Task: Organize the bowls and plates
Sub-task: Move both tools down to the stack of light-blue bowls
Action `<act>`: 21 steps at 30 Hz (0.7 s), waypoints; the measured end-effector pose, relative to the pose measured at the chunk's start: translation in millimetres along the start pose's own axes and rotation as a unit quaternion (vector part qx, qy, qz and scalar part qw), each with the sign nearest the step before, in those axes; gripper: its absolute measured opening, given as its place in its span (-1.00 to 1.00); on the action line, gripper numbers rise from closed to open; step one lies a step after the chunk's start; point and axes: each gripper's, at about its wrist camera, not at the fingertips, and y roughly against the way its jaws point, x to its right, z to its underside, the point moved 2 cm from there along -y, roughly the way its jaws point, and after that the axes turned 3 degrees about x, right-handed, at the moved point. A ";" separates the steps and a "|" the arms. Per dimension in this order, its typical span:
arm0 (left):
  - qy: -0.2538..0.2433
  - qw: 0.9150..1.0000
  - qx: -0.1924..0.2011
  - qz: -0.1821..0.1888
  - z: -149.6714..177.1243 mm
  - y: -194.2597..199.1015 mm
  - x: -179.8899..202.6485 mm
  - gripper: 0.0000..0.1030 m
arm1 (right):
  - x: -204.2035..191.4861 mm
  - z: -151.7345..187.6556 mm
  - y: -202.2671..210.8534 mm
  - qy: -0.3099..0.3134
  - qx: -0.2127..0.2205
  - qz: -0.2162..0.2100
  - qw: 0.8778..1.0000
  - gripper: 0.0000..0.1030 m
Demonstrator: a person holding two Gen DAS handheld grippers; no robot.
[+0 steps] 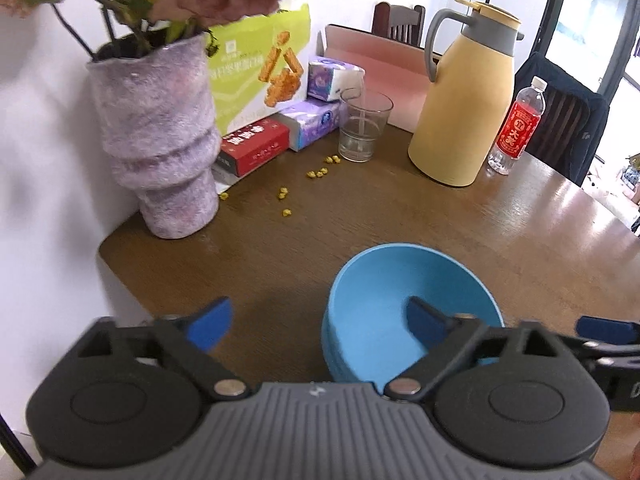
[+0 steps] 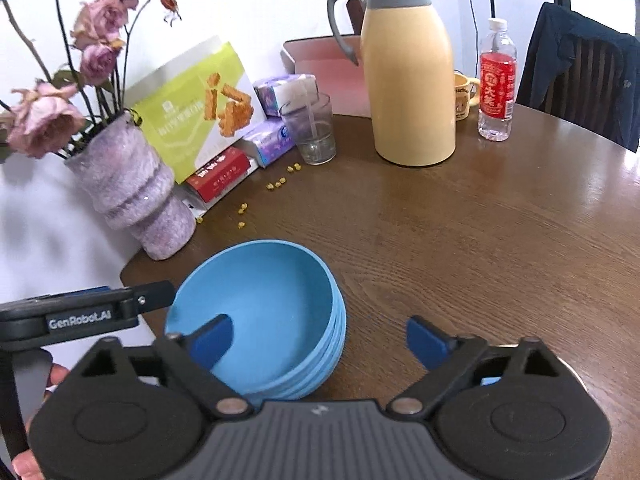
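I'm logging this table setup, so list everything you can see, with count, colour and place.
bowls: a nested stack, blue, near table edge
vase: one, purple, left, holding dried pink flowers
snack box: one, green, against wall
tissue packs: two, purple, beside box
red box: one, under snack box
glass: one, clear
jug: one, yellow
bottle: one, red label
mug: one, yellow, behind jug
crumbs: several, yellow
table: brown wood
left gripper: open
right gripper: open

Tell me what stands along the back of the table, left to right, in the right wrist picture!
Fuzzy purple vase → green snack box → clear drinking glass → tall yellow thermos jug → small yellow mug → red-labelled plastic water bottle.
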 end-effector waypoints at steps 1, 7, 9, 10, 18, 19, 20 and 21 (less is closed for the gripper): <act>0.001 1.000 0.001 -0.004 2.0 3.9 -1.3 1.00 | 0.1 1.8 3.2 0.001 0.001 0.004 1.000 0.88; 0.003 1.000 0.007 -0.010 20.4 31.1 -7.7 1.00 | 3.2 21.8 37.5 -0.001 0.023 0.005 1.000 1.00; 0.006 1.000 0.006 -0.013 27.4 38.6 -10.7 1.00 | 6.6 29.0 48.4 -0.005 0.033 0.013 0.999 1.00; 0.009 1.000 0.005 -0.011 30.4 41.5 -12.0 1.00 | 9.7 32.9 54.5 -0.010 0.039 0.017 0.999 1.00; 0.007 1.000 -0.004 -0.016 46.5 57.3 -9.2 1.00 | 37.3 64.9 79.5 -0.053 0.040 0.044 0.997 1.00; 0.004 1.000 -0.005 -0.017 48.6 58.7 -7.4 1.00 | 39.3 69.6 80.9 -0.056 0.036 0.046 0.997 1.00; 0.000 1.000 -0.007 -0.016 50.4 60.3 -4.4 1.00 | 40.4 74.0 82.6 -0.058 0.034 0.048 0.997 1.00; -0.003 1.000 -0.007 -0.014 51.8 61.6 -2.3 1.00 | 42.3 79.3 85.2 -0.061 0.032 0.050 0.996 1.00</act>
